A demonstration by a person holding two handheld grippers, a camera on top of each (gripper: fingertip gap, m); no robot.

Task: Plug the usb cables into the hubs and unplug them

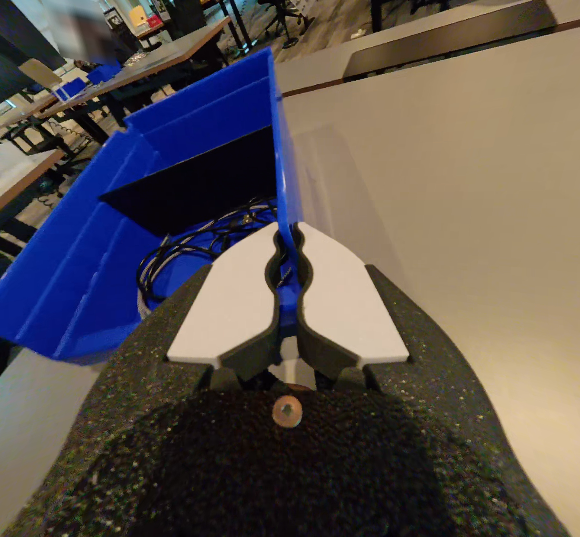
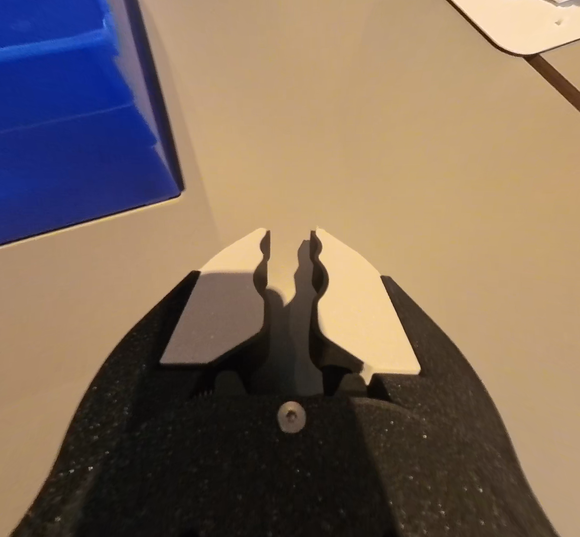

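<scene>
A blue plastic bin stands on the pale table. Inside it lie tangled black and grey USB cables in front of a black divider panel. My left gripper is shut on the bin's right side wall, with one pad inside the bin and one outside. In the right wrist view the bin is at the upper left. My right gripper is open and empty above the bare table, to the right of the bin. No hub shows in either view.
A white flat board with a round raised part lies at the table's far right corner. Beyond the table's far edge are other desks, office chairs and a black bar. Left tips to right tips: about 55 centimeters.
</scene>
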